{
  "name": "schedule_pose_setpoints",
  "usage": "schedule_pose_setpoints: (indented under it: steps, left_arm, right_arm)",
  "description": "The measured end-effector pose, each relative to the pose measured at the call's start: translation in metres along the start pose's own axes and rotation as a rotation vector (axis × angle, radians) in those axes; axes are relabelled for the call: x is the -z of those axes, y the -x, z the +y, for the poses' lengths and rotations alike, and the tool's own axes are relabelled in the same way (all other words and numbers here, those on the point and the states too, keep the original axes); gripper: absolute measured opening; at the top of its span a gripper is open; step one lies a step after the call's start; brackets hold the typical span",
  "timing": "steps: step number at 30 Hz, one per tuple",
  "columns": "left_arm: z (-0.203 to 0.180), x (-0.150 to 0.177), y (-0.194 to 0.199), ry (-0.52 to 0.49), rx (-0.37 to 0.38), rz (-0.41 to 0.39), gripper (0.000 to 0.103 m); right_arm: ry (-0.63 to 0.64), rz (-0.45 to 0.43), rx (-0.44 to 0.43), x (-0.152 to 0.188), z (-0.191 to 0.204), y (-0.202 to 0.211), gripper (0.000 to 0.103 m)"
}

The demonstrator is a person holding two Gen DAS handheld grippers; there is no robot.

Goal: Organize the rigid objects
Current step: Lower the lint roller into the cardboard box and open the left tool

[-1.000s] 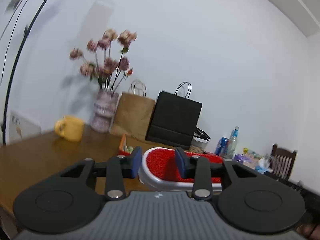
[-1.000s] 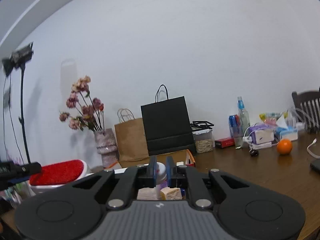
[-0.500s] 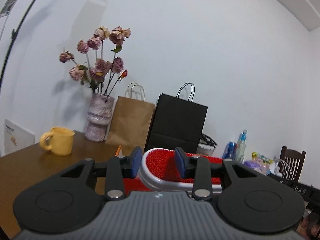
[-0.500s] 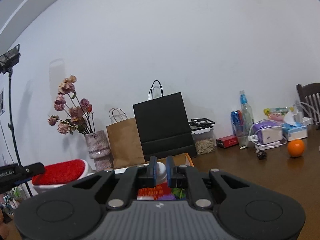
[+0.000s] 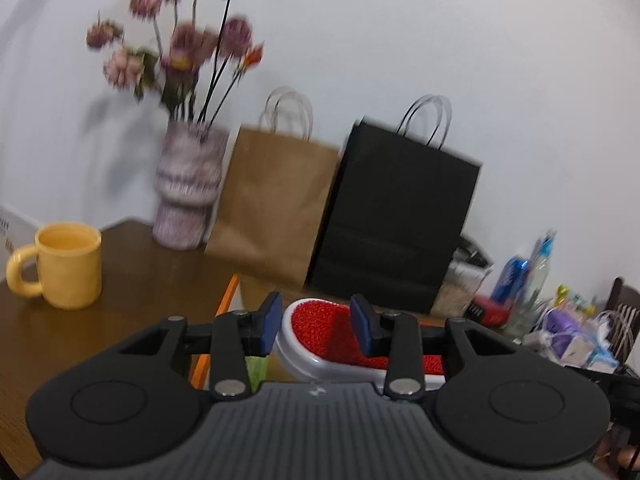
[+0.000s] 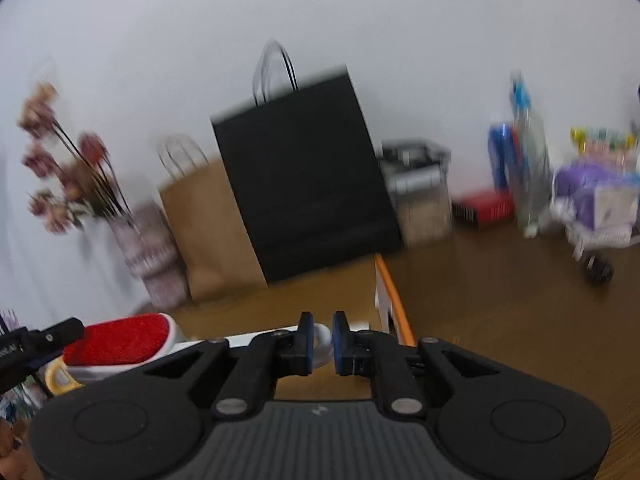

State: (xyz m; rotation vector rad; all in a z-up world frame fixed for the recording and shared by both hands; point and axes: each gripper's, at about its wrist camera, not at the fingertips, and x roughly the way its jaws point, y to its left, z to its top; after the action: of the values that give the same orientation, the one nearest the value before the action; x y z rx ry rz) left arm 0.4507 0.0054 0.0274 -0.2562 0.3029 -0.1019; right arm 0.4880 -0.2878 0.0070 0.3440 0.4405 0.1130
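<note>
White wall backs a brown wooden table (image 5: 132, 280), where a vase of dried flowers (image 5: 188, 192), a brown paper bag (image 5: 272, 204) and a black paper bag (image 5: 392, 220) stand in a row at the far edge, with a yellow mug (image 5: 66, 266) near the left. The left gripper (image 5: 316, 326) holds a red-topped brush with a white rim (image 5: 332, 332) between its narrow jaws, above an orange-edged box (image 6: 390, 280). The right gripper (image 6: 322, 338) has its jaws nearly closed, a white object just beyond them that I cannot identify.
</note>
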Motion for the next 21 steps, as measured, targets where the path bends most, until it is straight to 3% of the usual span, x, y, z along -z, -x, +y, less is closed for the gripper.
schedule_pose_setpoints:
  steps: [5, 7, 11, 13, 15, 17, 19, 21]
  left_arm:
    - [0.013, 0.009, -0.029, -0.001, -0.062, 0.144, 0.038]
    - [0.018, 0.010, -0.041, 0.004, -0.072, 0.227, 0.038]
    - [0.022, 0.016, -0.061, -0.056, -0.124, 0.362, 0.038]
    - [0.017, 0.015, -0.064, -0.108, -0.127, 0.409, 0.038]
    - [0.013, 0.011, -0.072, -0.168, -0.131, 0.480, 0.040]
    - [0.007, 0.010, -0.082, -0.236, -0.077, 0.577, 0.041]
    - [0.001, 0.009, -0.088, -0.286, -0.085, 0.640, 0.043]
    - [0.003, 0.004, -0.094, -0.269, -0.095, 0.689, 0.046]
  right_arm:
    - [-0.022, 0.191, -0.015, 0.009, -0.009, -0.044, 0.011]
    - [0.032, 0.231, -0.004, 0.008, -0.006, -0.051, 0.013]
    - [0.129, 0.408, -0.011, 0.003, 0.003, -0.075, 0.015]
    - [0.217, 0.500, -0.008, 0.004, 0.011, -0.084, 0.015]
    - [0.228, 0.590, 0.000, 0.000, 0.015, -0.094, 0.014]
    - [0.236, 0.676, -0.021, -0.007, 0.019, -0.105, 0.014]
    - [0.257, 0.730, -0.013, -0.009, 0.022, -0.114, 0.015]
    - [0.273, 0.754, -0.004, -0.012, 0.026, -0.119, 0.018]
